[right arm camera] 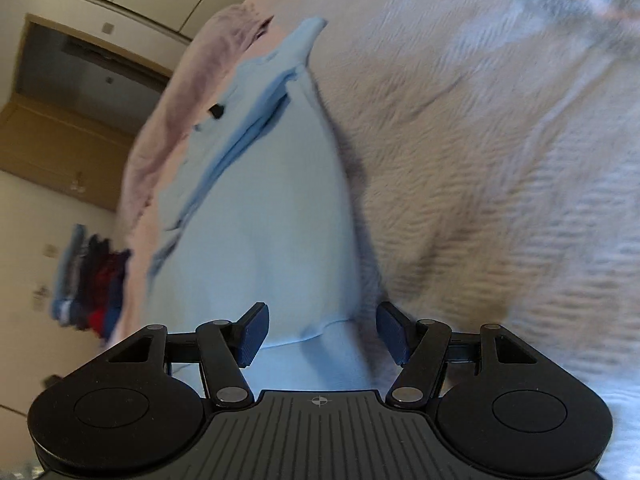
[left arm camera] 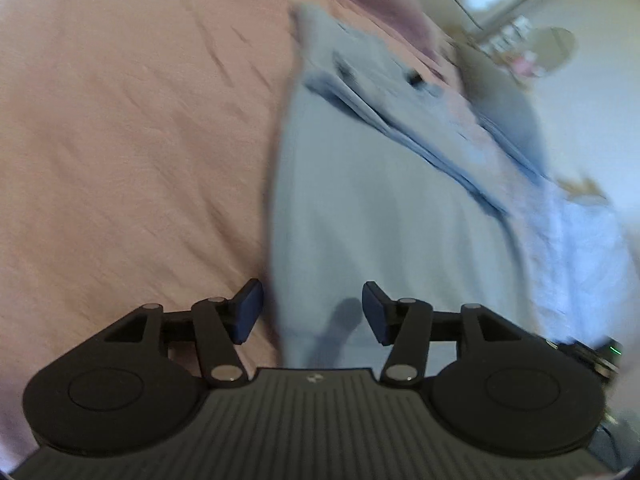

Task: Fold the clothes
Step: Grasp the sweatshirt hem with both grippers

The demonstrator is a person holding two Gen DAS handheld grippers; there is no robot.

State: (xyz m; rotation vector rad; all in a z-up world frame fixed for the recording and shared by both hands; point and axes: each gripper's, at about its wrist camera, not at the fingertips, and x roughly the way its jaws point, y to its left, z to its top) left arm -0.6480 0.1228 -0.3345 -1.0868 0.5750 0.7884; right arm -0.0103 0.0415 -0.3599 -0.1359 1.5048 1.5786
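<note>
A light blue garment (left arm camera: pixel 360 208) lies partly folded on the bed, with a darker fold line across it; it also shows in the right wrist view (right arm camera: pixel 264 208). My left gripper (left arm camera: pixel 312 312) is open and empty, its jaws straddling the garment's near left edge. My right gripper (right arm camera: pixel 320 334) is open and empty, just above the garment's near hem corner (right arm camera: pixel 320 332). Both views are motion-blurred.
A pink sheet (left arm camera: pixel 120 140) covers the bed left of the garment. A white textured blanket (right arm camera: pixel 500 160) lies to its right. A pink cloth pile (right arm camera: pixel 188 92) sits beyond it. Hanging clothes (right arm camera: pixel 92 280) and a wooden door (right arm camera: pixel 68 120) stand off the bed.
</note>
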